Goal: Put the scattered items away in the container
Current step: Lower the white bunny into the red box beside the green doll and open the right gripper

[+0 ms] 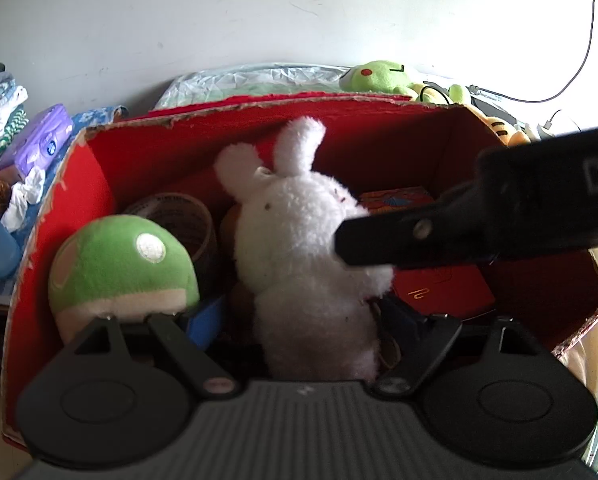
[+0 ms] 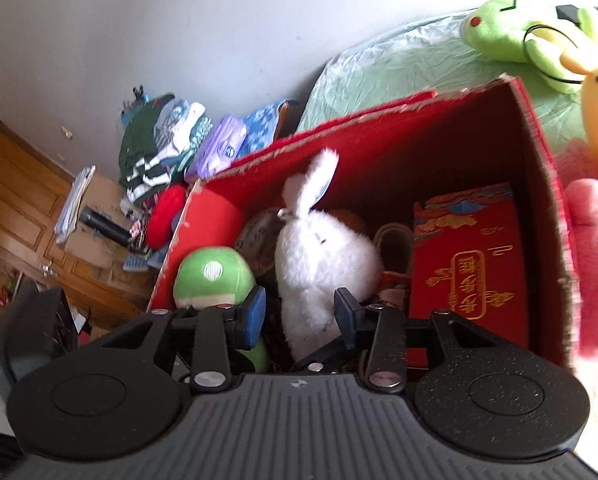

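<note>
**A:** Red cardboard, that's the container (image 2: 439, 136), far the biggest thing here, open-topped on the bed (image 2: 399, 68), already packed.

**B:** And the white plush rabbit (image 2: 323, 264)?

**A:** Inside, mid-box, ears up against the far wall, green mushroom plush (image 2: 213, 276) left, red gift box (image 2: 471, 264) right.

**B:** How would it handle?

**A:** I'd judge light, soft and squashy, nothing fragile. Pinch the torso; the ears would just flop.

**B:** The tongs?

**A:** Right tongs (image 2: 299, 316) part-open, blue pads straddling the rabbit's lower body, not pressing. Left tongs (image 1: 299, 320) spread wide around it, holding nothing.

**B:** Still outside?

**A:** Green frog plush (image 2: 519, 32), far right.
</note>
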Available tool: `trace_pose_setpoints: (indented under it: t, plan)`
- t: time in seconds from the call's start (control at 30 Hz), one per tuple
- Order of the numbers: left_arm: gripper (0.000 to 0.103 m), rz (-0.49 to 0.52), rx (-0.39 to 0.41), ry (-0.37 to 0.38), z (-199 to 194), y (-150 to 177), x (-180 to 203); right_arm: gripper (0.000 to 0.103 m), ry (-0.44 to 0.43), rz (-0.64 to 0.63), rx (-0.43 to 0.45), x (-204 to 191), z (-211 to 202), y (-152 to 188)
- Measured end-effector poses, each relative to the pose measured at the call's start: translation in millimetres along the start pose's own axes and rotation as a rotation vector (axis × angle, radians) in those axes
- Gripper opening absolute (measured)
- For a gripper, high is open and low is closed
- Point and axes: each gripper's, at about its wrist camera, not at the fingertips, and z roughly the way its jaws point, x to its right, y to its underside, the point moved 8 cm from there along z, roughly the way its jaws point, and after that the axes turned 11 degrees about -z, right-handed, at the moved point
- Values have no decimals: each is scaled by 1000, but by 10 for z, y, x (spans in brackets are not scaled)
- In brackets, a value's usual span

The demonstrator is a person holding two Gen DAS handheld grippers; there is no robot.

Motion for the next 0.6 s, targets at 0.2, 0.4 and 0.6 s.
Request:
trace_pose_setpoints:
  t: [0.2, 0.4, 0.6]
  plan:
    - [86, 1, 0, 1, 1, -1, -4, 41, 141, 19, 24, 159, 39, -80]
    - [86, 0, 0, -1, 2, 1, 7, 41, 181, -8, -35, 170, 225, -9]
    - [88, -2, -10, -7, 0, 6, 6, 42, 78, -6, -49, 56, 315, 3]
